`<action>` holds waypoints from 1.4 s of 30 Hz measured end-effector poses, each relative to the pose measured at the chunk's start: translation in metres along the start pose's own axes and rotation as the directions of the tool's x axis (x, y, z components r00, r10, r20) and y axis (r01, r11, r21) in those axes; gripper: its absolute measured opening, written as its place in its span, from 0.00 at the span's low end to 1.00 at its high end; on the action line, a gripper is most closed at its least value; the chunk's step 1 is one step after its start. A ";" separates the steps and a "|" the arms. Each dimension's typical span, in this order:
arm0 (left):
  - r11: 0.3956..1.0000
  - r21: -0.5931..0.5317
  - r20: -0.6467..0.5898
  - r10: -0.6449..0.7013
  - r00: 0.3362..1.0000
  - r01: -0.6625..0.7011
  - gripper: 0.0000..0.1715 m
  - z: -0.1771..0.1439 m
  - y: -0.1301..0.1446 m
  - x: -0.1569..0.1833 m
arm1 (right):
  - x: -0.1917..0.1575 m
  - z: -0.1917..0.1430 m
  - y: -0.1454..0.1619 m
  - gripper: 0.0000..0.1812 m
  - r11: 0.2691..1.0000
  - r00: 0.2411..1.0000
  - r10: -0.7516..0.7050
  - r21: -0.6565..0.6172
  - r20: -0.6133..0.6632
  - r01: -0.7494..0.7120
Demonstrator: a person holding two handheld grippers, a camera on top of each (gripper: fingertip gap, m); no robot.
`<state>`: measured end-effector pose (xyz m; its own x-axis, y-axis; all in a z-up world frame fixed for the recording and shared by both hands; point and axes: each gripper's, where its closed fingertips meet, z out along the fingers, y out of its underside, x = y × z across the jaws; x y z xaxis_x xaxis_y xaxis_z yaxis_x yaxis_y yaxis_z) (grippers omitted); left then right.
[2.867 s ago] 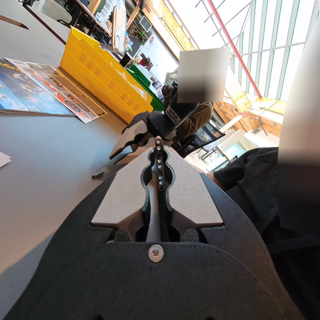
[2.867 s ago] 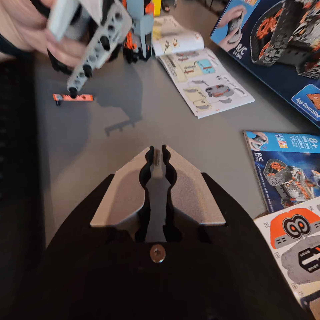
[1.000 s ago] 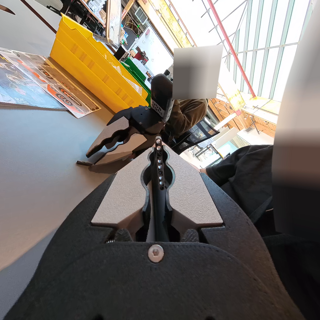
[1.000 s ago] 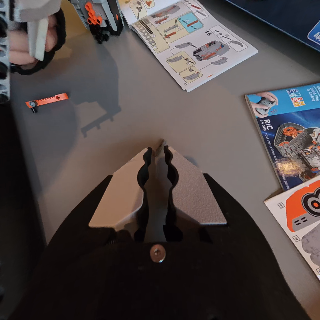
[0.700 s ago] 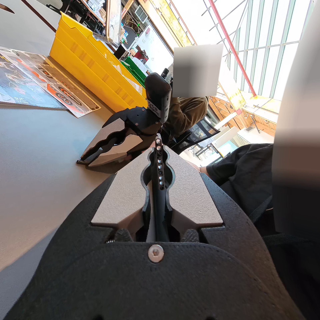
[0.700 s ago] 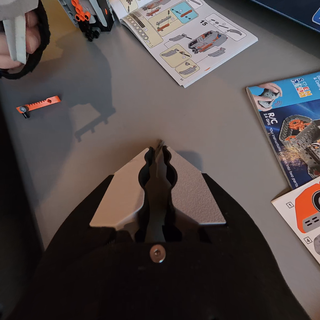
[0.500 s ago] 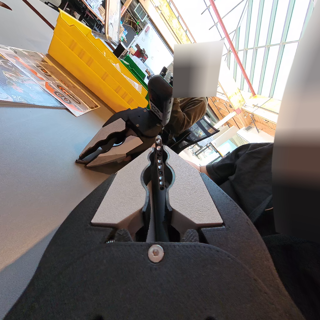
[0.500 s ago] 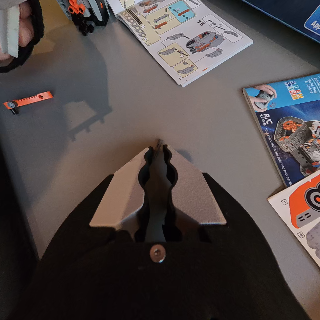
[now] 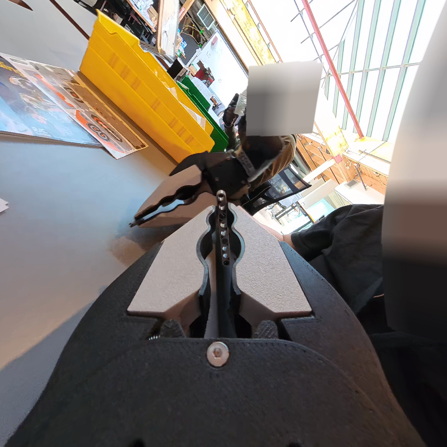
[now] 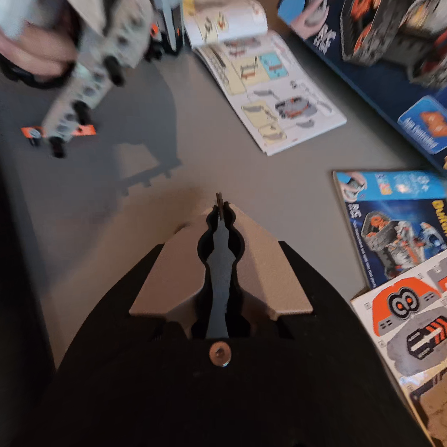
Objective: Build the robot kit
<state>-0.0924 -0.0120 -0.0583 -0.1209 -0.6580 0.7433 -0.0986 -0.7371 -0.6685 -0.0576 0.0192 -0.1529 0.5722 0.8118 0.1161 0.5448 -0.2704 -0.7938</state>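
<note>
My left gripper [image 9: 221, 208] is shut on a long grey beam with holes [image 9: 222, 235], seen edge-on, held above the grey table [image 9: 60, 193]. In the right wrist view the beam [image 10: 79, 96] carries black pins and hangs at upper left over an orange toothed piece [image 10: 83, 130]. My right gripper [image 10: 219, 208] is shut on a small dark pin [image 10: 219, 202], a little above the table. In the left wrist view the right gripper [image 9: 136, 222] hovers just left of the beam's tip, with the pin at its tips.
An open instruction booklet [image 10: 278, 101], a blue box [image 10: 387, 48], a blue booklet [image 10: 391, 225] and a sticker sheet [image 10: 411, 326] lie to the right. A partly built model [image 10: 167, 31] stands at the back. Yellow [image 9: 145, 84] and green bins [image 9: 200, 101] stand beyond. A person in black sits close by. About 11 cm separates my left fingertips from my right.
My right gripper closed on the pin at the table, then lifted and swung back toward the beam. The left gripper has kept hold of the beam with little movement.
</note>
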 end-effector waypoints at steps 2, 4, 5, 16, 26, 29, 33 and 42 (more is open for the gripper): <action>1.000 0.004 0.014 -0.016 1.000 0.016 0.03 -0.001 0.000 -0.005 | 0.000 -0.009 -0.013 0.02 0.997 1.000 -0.015 0.071 -0.009 0.016; 0.999 0.002 0.028 -0.034 0.999 0.034 0.02 -0.001 0.002 -0.009 | -0.001 -0.020 -0.024 0.02 0.990 0.999 -0.041 0.137 -0.013 0.043; 0.999 0.001 0.033 -0.050 0.998 0.050 0.03 0.000 0.003 -0.012 | -0.001 -0.025 -0.030 0.02 0.984 0.998 -0.060 0.168 -0.025 0.064; 0.981 -0.040 0.026 -0.187 0.982 0.187 0.03 0.004 0.016 -0.027 | -0.027 -0.035 -0.052 0.02 0.944 0.974 -0.224 0.242 -0.035 0.225; 0.960 -0.100 0.058 -0.258 0.964 0.263 0.03 0.006 0.031 -0.036 | -0.033 -0.026 -0.041 0.01 0.961 0.977 -0.208 0.196 0.039 0.197; 0.949 -0.115 0.077 -0.288 0.955 0.295 0.03 0.005 0.036 -0.041 | -0.033 -0.022 -0.036 0.01 0.966 0.978 -0.202 0.179 0.061 0.188; 0.934 -0.139 0.123 -0.313 0.942 0.329 0.03 0.003 0.043 -0.050 | -0.036 -0.015 -0.034 0.01 0.973 0.980 -0.171 0.177 0.103 0.151; 0.909 -0.155 0.192 -0.356 0.915 0.386 0.03 -0.001 0.056 -0.064 | -0.041 -0.005 -0.010 0.00 0.988 0.961 -0.134 0.113 0.241 0.109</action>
<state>-0.0909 -0.0106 -0.1434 0.1142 -0.3690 0.9224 -0.2899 -0.9004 -0.3243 -0.0829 -0.0138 -0.1469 0.3290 0.9414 0.0739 0.5311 -0.1197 -0.8388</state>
